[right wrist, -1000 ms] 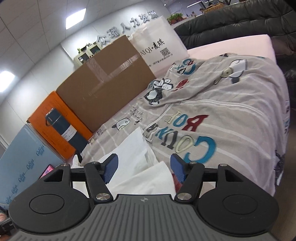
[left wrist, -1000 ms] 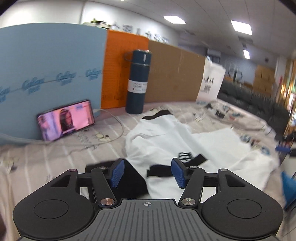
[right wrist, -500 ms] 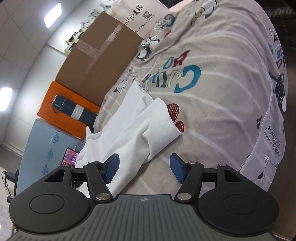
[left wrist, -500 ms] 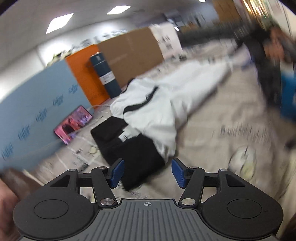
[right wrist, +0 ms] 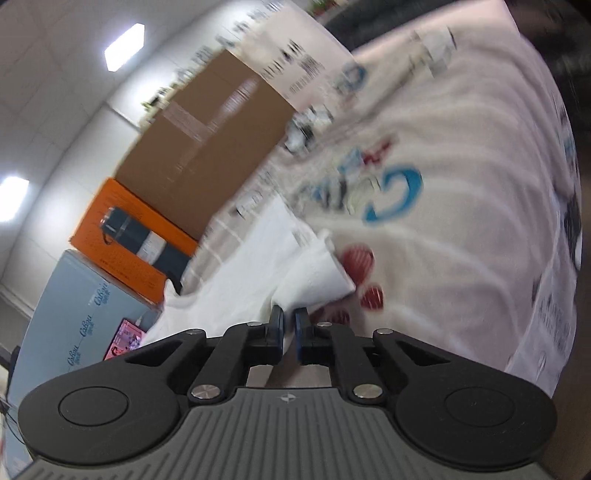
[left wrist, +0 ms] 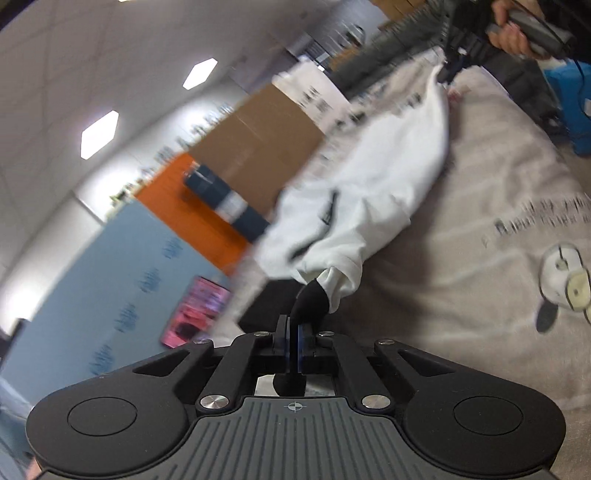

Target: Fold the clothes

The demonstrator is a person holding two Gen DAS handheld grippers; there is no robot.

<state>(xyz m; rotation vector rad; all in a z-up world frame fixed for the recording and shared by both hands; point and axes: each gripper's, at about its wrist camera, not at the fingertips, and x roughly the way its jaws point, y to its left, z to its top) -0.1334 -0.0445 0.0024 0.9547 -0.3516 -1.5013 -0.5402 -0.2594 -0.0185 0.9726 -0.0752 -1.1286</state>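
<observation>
Garment: white top (left wrist: 373,184) with a black cuff (left wrist: 310,299), stretched out lengthwise across the printed bedsheet (left wrist: 480,266); seen also from the right wrist (right wrist: 258,273).
Left claw (left wrist: 294,345): jaws pressed together on the black cuff, with dark fabric showing both ahead of the pads and behind them.
Right claw (right wrist: 289,334): jaws nearly together, pinching a white corner of the garment; a thin fold of cloth sits between the blue pads (right wrist: 301,332).
Right claw, as seen from the left wrist (left wrist: 448,72): at the far end of the garment, gripping its white edge, carried by a hand (left wrist: 508,31).
Surface: bed covered by the light sheet, with coloured letters (right wrist: 391,195) and red shapes (right wrist: 356,260) beside the garment.
Background, along the far edge: brown cardboard box (left wrist: 255,155), orange box (right wrist: 122,243), blue board (right wrist: 77,317), dark flask (left wrist: 229,201), lit phone screen (left wrist: 195,314).
Image quality: both views motion-blurred.
</observation>
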